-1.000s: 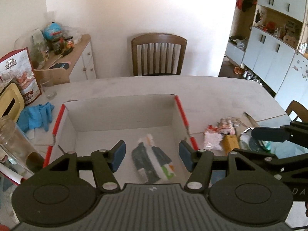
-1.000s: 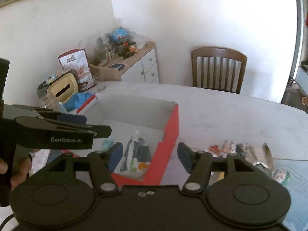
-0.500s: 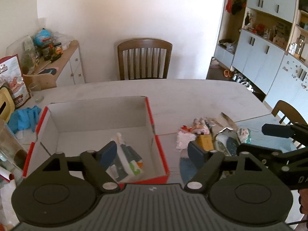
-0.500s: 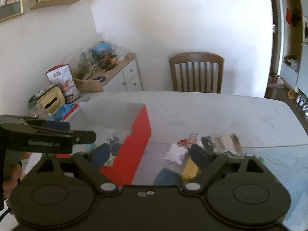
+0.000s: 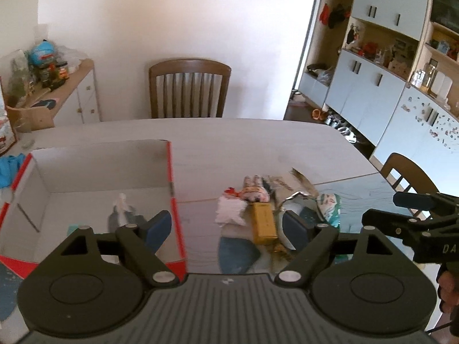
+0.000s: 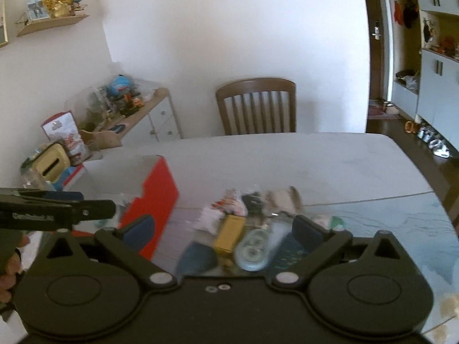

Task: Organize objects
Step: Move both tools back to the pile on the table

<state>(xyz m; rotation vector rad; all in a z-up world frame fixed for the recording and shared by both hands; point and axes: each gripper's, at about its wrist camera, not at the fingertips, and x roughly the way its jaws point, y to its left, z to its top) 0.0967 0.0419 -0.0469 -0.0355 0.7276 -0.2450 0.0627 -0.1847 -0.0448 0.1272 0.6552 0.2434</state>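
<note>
A white cardboard box with red edges (image 5: 171, 183) sits on the table at the left, with a grey-and-white packet (image 5: 122, 215) lying inside. Right of it is a pile of small items: a white packet (image 5: 231, 210), a yellow box (image 5: 262, 223), a printed doll packet (image 5: 254, 190) and a teal packet (image 5: 328, 206). My left gripper (image 5: 226, 226) hangs over the gap between the box and the pile. Its jaws are opening and nothing is between them. My right gripper (image 6: 223, 226) hovers above the yellow box (image 6: 229, 233) and a clear oval item (image 6: 254, 250), jaws opening wide and holding nothing.
A wooden chair (image 5: 189, 89) stands at the table's far side and another (image 5: 407, 172) at the right. A cluttered sideboard (image 5: 54, 97) is back left, with blue cupboards (image 5: 370, 97) to the right. Blue gloves (image 5: 8, 164) lie left of the box.
Both grippers have swung right, from over the box toward the pile of small items. Both pairs of jaws have spread wider. The packet stays in the box.
</note>
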